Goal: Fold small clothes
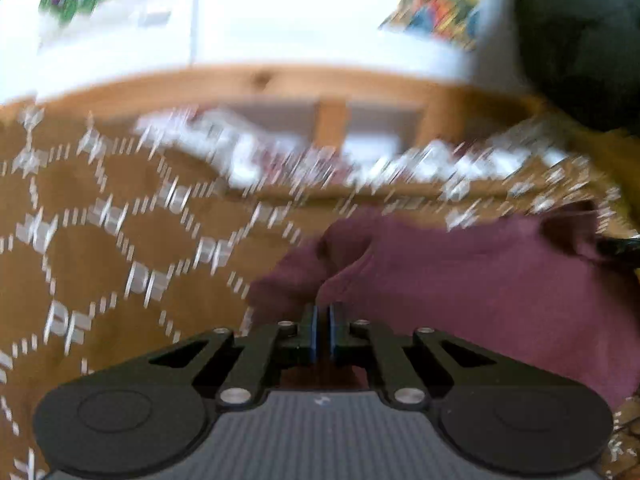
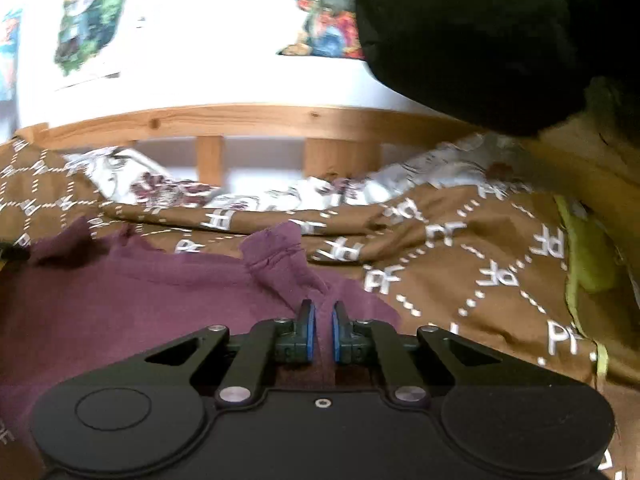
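Observation:
A small maroon garment (image 1: 460,280) lies spread on a brown bedspread. In the left wrist view my left gripper (image 1: 323,312) is shut on a pinched fold at the garment's left edge, and the cloth bunches up just ahead of the blue pads. The right wrist view shows the same maroon garment (image 2: 120,300) stretching off to the left, with a stitched sleeve or hem sticking up ahead. There my right gripper (image 2: 322,314) is shut on a ridge of cloth near the garment's right edge. The left view is blurred.
The brown bedspread (image 2: 480,280) carries white dotted diamonds and letters. A white floral sheet (image 2: 280,196) lies crumpled by the wooden bed rail (image 2: 260,120). A dark bulky shape (image 2: 480,40) hangs at the upper right. Colourful posters (image 2: 88,20) hang on the white wall. A green strip (image 2: 588,256) runs along the right.

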The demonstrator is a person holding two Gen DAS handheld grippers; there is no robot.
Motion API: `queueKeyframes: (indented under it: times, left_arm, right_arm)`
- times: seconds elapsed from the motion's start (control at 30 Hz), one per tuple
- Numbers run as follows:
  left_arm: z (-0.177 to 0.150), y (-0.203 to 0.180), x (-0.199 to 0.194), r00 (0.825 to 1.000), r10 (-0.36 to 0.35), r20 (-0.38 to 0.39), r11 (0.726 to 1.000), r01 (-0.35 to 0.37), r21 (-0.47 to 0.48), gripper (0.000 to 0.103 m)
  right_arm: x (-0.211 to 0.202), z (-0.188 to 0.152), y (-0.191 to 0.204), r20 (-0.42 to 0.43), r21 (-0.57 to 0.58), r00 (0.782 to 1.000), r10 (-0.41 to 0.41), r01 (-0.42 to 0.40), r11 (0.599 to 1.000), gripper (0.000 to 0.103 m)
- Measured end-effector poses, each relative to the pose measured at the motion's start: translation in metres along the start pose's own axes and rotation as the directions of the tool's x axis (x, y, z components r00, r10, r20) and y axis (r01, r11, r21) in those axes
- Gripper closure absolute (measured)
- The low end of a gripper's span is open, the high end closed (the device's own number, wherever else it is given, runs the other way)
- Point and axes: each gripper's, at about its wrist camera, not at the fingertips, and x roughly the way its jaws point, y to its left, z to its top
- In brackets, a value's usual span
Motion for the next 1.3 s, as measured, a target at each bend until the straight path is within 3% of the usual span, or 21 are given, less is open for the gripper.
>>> queueKeyframes:
  times: [0.07,0.13,0.27,0.33,0.4,0.5,0.67,0.8,0.83,0.87,0.9,0.93,1.0,1.17,1.23,1.3]
  left_arm:
    - [-0.003,0.007,0.01,0.998,-0.001,-0.059,0.999,-0.002,-0.051,0.097]
    - [-0.005,0.01,0.013,0.997,-0.006,-0.071,0.997,0.0,-0.082,0.096]
    - [-0.002,0.009,0.017,0.996,0.019,-0.086,0.998,-0.025,-0.064,0.088]
    - [-0.002,0.012,0.019,0.993,0.058,-0.107,0.994,-0.067,-0.081,0.078]
    - [-0.003,0.013,0.018,0.99,0.094,-0.106,0.991,-0.104,-0.09,0.053]
    - [-0.002,0.013,0.013,0.988,0.121,-0.096,0.987,-0.13,-0.091,0.033]
    - [-0.001,0.014,0.002,0.989,0.123,-0.087,0.983,-0.133,-0.123,0.013]
    - [-0.003,0.007,-0.007,0.986,0.111,-0.124,0.98,-0.129,-0.153,0.005]
    - [-0.004,0.005,-0.009,0.986,0.108,-0.131,0.98,-0.128,-0.155,0.004]
    - [-0.005,0.001,-0.013,0.985,0.107,-0.134,0.98,-0.127,-0.152,0.004]
    - [-0.006,-0.003,-0.017,0.985,0.109,-0.133,0.981,-0.128,-0.144,0.003]
    - [-0.007,-0.007,-0.021,0.985,0.114,-0.13,0.982,-0.132,-0.137,0.003]
    - [-0.008,-0.018,-0.03,0.984,0.13,-0.122,0.981,-0.146,-0.124,0.002]
    - [-0.007,-0.047,-0.057,0.983,0.156,-0.099,0.979,-0.167,-0.117,0.001]
    - [-0.007,-0.059,-0.069,0.983,0.168,-0.076,0.977,-0.177,-0.121,0.001]
    - [-0.008,-0.071,-0.082,0.983,0.174,-0.06,0.975,-0.18,-0.13,0.001]
  right_arm:
    - [0.006,-0.007,-0.013,-0.038,0.081,0.999,0.004,-0.001,0.997,0.095]
    - [0.015,-0.016,-0.021,-0.077,0.144,0.997,0.0,0.011,0.989,0.095]
    - [0.016,-0.032,-0.026,-0.092,0.231,0.996,0.002,0.019,0.973,0.095]
    - [0.014,-0.037,-0.037,-0.088,0.317,0.996,0.011,0.018,0.948,0.095]
    - [0.011,-0.042,-0.046,-0.082,0.392,0.996,0.022,0.012,0.92,0.095]
    - [0.009,-0.044,-0.051,-0.08,0.419,0.996,0.031,0.006,0.908,0.094]
    - [0.003,-0.042,-0.05,-0.075,0.396,0.997,-0.009,0.038,0.917,0.096]
    - [0.001,-0.045,-0.062,-0.078,0.438,0.997,-0.018,0.051,0.898,0.092]
    - [-0.001,-0.045,-0.063,-0.075,0.433,0.997,-0.019,0.05,0.9,0.088]
    - [-0.004,-0.044,-0.062,-0.072,0.412,0.997,-0.032,0.059,0.909,0.074]
    - [-0.009,-0.044,-0.059,-0.069,0.385,0.996,-0.053,0.075,0.92,0.066]
    - [-0.015,-0.044,-0.058,-0.06,0.362,0.996,-0.06,0.077,0.929,0.064]
    - [-0.03,-0.047,-0.054,-0.031,0.328,0.999,-0.045,0.052,0.943,0.048]
    - [-0.077,-0.06,-0.039,0.025,0.213,0.999,0.029,-0.034,0.976,0.023]
    - [-0.088,-0.059,-0.034,0.032,0.183,0.999,0.043,-0.048,0.982,0.019]
    - [-0.099,-0.055,-0.028,0.043,0.164,0.996,0.072,-0.078,0.983,0.006]
